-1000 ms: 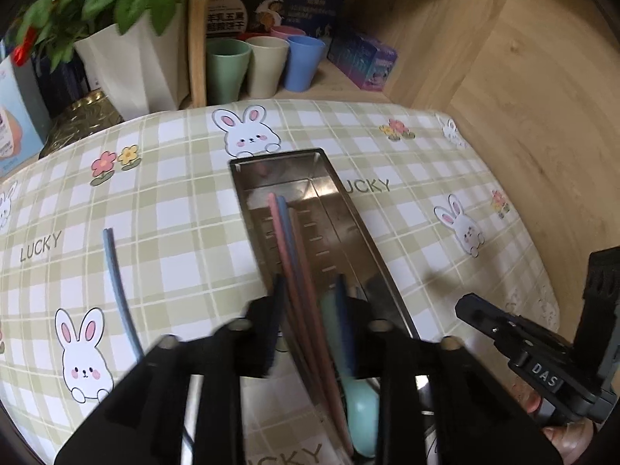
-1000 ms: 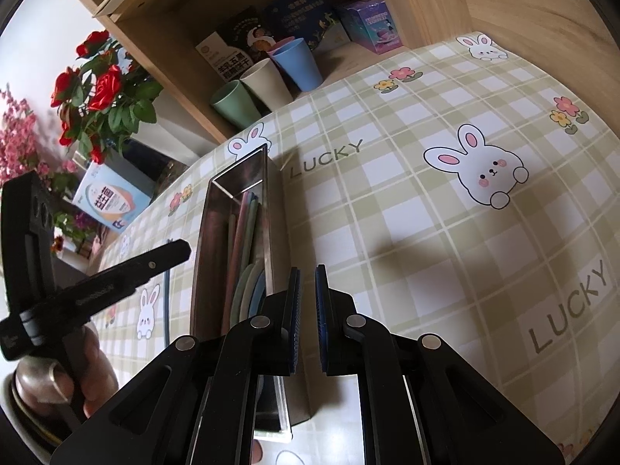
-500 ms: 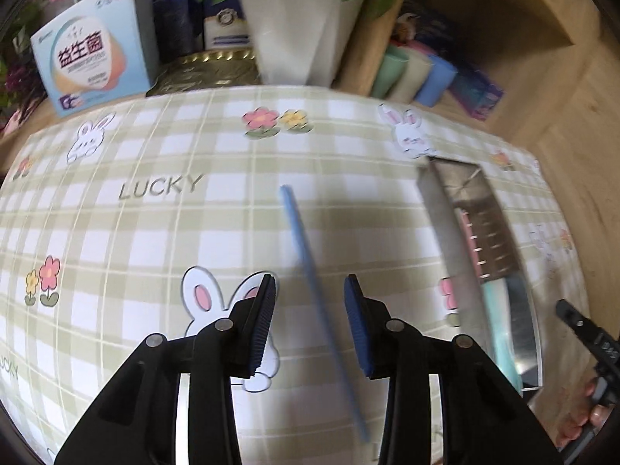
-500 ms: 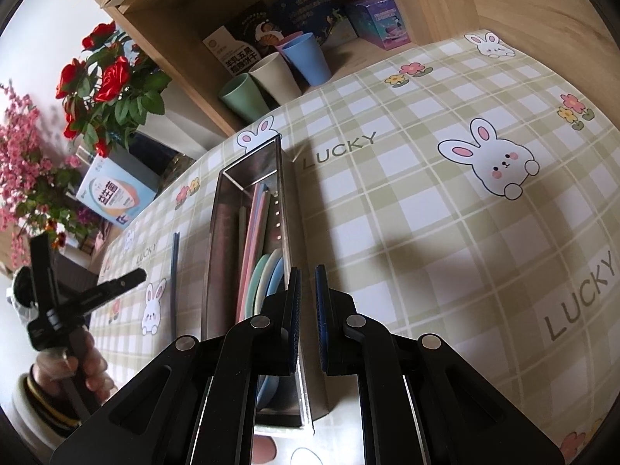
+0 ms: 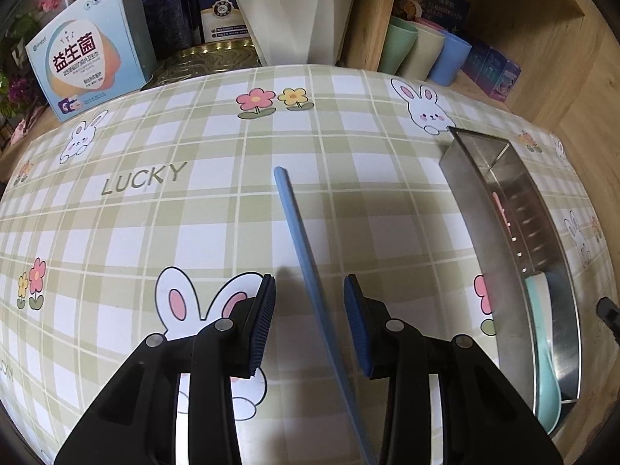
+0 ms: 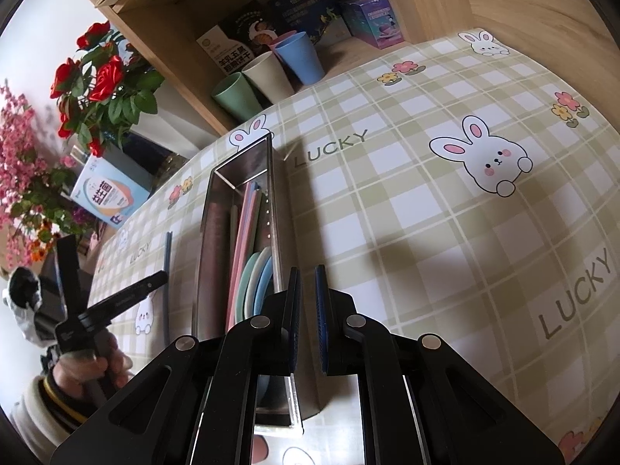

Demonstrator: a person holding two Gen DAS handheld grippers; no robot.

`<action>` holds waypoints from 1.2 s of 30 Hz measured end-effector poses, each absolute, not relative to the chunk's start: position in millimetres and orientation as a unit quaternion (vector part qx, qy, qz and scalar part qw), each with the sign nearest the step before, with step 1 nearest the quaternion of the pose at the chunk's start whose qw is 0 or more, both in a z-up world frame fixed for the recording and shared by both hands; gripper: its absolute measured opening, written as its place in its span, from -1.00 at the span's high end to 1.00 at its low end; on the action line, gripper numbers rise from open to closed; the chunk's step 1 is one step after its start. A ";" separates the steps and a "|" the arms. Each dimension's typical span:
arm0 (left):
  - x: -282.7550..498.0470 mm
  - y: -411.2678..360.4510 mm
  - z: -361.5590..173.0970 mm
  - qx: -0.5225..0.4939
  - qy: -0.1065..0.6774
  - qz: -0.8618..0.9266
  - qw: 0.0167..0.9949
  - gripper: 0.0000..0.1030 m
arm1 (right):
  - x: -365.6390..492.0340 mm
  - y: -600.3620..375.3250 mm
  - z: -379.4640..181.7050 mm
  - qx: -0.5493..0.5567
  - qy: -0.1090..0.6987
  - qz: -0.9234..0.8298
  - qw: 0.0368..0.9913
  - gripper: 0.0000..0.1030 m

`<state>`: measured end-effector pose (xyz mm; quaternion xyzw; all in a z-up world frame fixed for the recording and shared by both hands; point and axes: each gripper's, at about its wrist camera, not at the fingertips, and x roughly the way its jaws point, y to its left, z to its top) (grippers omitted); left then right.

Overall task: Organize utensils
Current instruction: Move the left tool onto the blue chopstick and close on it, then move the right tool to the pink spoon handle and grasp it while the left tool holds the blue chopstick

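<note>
A long blue stick-like utensil (image 5: pixel 306 271) lies loose on the checked tablecloth, its far tip pointing away from me. My left gripper (image 5: pixel 310 310) is low over it and open, one pad on each side of the stick and neither touching it. To the right stands the steel tray (image 5: pixel 472 209), which holds a teal spoon (image 5: pixel 542 329). In the right wrist view the same tray (image 6: pixel 205 271) shows pink and blue sticks (image 6: pixel 248 224) and several spoons (image 6: pixel 255 279). My right gripper (image 6: pixel 306 310) hovers at the tray's near right corner, shut and with nothing in it.
Three cups (image 6: pixel 267 73) stand at the shelf's front edge, with boxes behind them. A white flower pot (image 5: pixel 294 7) and a pale blue box (image 5: pixel 89 66) line the table's far edge. A hand (image 6: pixel 97 360) holds the left gripper. A wooden wall (image 5: pixel 573 89) borders the right side.
My left gripper has swung left from above the tray to the loose blue stick and come down, so its jaws now straddle it. The right gripper has stayed shut by the tray.
</note>
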<state>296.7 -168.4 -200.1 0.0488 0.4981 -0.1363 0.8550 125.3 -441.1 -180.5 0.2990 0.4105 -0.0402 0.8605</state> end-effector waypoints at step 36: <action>163.9 -75.5 -168.7 0.000 0.475 -0.165 0.864 0.89 | 74.7 -333.8 -159.2 0.030 0.464 0.072 0.883 0.84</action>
